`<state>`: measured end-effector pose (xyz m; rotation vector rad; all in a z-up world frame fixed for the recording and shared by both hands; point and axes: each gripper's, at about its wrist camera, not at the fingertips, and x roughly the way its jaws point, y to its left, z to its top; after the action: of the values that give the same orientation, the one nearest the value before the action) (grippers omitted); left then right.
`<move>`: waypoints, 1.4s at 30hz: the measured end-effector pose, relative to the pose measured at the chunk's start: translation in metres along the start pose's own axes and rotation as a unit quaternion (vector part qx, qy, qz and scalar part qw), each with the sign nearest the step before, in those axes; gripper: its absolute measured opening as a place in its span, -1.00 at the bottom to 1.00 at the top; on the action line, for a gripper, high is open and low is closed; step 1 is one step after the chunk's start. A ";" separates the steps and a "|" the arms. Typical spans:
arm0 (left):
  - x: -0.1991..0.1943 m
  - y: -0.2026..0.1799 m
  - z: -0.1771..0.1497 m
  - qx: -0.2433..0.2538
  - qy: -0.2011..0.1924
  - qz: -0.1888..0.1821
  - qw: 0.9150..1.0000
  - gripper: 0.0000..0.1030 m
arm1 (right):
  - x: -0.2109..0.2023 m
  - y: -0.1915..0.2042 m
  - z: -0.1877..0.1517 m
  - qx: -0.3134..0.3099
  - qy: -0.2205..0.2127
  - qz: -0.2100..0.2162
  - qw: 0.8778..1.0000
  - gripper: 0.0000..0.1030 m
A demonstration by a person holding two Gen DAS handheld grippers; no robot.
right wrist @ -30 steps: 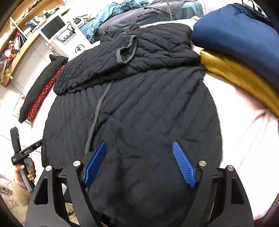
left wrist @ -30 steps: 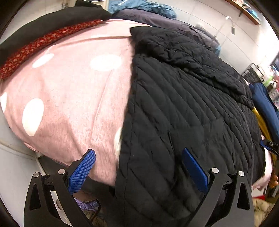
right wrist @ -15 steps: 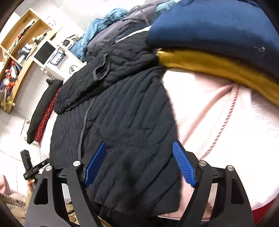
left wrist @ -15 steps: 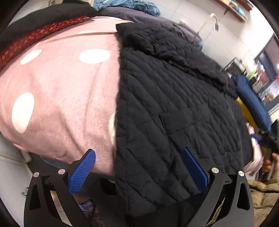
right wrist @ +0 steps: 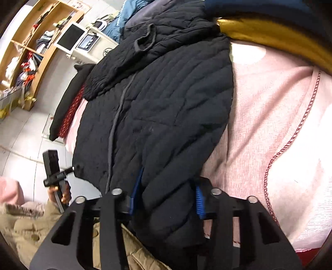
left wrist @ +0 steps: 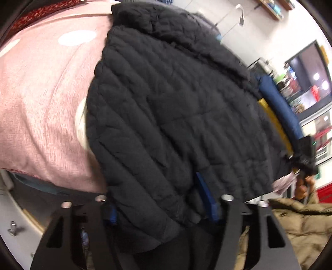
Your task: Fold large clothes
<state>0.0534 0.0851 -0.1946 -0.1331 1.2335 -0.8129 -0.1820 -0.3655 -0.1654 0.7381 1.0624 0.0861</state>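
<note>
A black quilted jacket (left wrist: 176, 108) lies spread on a pink blanket with white dots (left wrist: 41, 93), sleeves folded across its top. My left gripper (left wrist: 159, 205) is shut on the jacket's bottom hem at its left corner. My right gripper (right wrist: 166, 199) is shut on the bottom hem (right wrist: 172, 211) at the jacket's right corner. The jacket (right wrist: 157, 99) with its grey zipper line runs away from me in the right wrist view. Each gripper shows in the other's view, the right one (left wrist: 305, 151) and the left one (right wrist: 54, 168).
Folded dark blue (left wrist: 278, 103) and mustard (right wrist: 269, 39) garments lie right of the jacket. A black and red garment (right wrist: 68, 108) lies at the blanket's left edge. More clothes (right wrist: 132, 12) pile at the back. Shelves (right wrist: 31, 52) and a monitor (right wrist: 70, 37) stand at left.
Both grippers moved down to the jacket's near hem and closed on it, one at each bottom corner. The hem is bunched between the fingers.
</note>
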 end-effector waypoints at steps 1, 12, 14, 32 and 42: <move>-0.002 0.001 0.002 -0.003 -0.005 -0.012 1.000 -0.07 | 0.000 -0.003 -0.001 -0.002 0.002 0.003 1.000 -0.22; -0.002 0.016 0.003 -0.030 0.010 -0.066 0.997 -0.67 | 0.025 -0.017 0.000 0.028 0.039 0.007 0.999 -0.51; -0.014 0.007 0.006 -0.010 0.001 -0.073 0.997 -0.76 | 0.016 -0.015 -0.002 0.033 0.033 0.032 0.998 -0.60; -0.048 -0.054 -0.001 0.141 0.012 -0.083 0.987 -0.82 | -0.044 0.036 -0.014 -0.075 0.039 0.102 0.991 -0.71; -0.062 -0.042 0.123 0.066 -0.102 -0.058 0.991 -0.82 | -0.061 0.061 0.121 -0.103 -0.048 0.128 0.985 -0.71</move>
<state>0.1347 0.0533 -0.0803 -0.1776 0.9831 -0.9562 -0.0970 -0.4052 -0.0496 0.6810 0.8480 0.3718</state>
